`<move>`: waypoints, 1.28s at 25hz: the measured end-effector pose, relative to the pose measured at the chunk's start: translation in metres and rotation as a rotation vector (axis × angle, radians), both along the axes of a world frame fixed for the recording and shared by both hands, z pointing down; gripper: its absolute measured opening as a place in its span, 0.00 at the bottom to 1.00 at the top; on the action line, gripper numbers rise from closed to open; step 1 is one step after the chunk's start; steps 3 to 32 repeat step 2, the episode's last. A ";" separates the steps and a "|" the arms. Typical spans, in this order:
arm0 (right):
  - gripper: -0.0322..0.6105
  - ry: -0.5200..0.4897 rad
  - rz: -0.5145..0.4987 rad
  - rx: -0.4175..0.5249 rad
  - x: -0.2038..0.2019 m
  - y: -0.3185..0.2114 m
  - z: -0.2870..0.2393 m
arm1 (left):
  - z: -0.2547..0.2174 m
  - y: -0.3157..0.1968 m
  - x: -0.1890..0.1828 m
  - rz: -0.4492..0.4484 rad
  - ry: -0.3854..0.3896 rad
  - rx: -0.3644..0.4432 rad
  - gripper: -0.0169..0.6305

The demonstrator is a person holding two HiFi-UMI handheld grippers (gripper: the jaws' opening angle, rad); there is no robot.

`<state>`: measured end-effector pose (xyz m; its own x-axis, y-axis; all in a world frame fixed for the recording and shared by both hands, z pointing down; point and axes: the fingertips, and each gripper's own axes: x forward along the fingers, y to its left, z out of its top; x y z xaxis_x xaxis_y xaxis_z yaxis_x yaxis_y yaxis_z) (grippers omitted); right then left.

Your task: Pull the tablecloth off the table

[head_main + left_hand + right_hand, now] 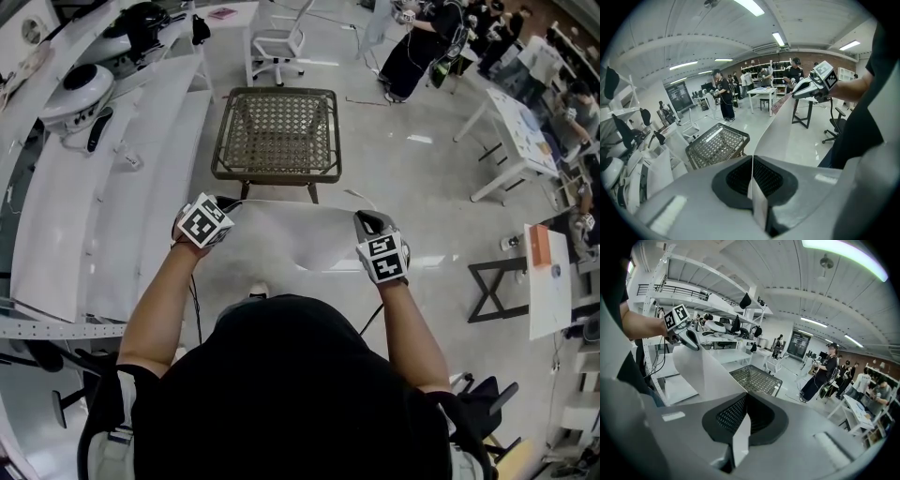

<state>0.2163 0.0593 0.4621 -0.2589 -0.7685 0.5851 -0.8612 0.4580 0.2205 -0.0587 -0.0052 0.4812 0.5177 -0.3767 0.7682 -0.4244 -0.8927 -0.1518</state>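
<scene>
Looking down in the head view, I hold the white tablecloth point(295, 234) stretched between my left hand-held gripper point(228, 203) and my right hand-held gripper point(367, 221). It is off the woven-top surface point(277, 131), just on my side of it. In the left gripper view, the left jaws are pressed together on the cloth's edge, and the sheet runs off to the right hand-held gripper. In the right gripper view, the right jaws pinch the cloth likewise.

Overhead, 2 jaw-level views, table point(274, 173) shared
</scene>
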 end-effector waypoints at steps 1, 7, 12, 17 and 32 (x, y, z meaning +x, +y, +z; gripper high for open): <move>0.10 -0.001 0.002 0.000 0.002 0.000 0.000 | -0.001 -0.001 0.002 0.005 0.002 0.000 0.03; 0.10 -0.001 0.005 0.000 0.003 -0.001 0.000 | -0.002 -0.001 0.005 0.011 0.004 0.000 0.03; 0.10 -0.001 0.005 0.000 0.003 -0.001 0.000 | -0.002 -0.001 0.005 0.011 0.004 0.000 0.03; 0.10 -0.001 0.005 0.000 0.003 -0.001 0.000 | -0.002 -0.001 0.005 0.011 0.004 0.000 0.03; 0.10 -0.001 0.005 0.000 0.003 -0.001 0.000 | -0.002 -0.001 0.005 0.011 0.004 0.000 0.03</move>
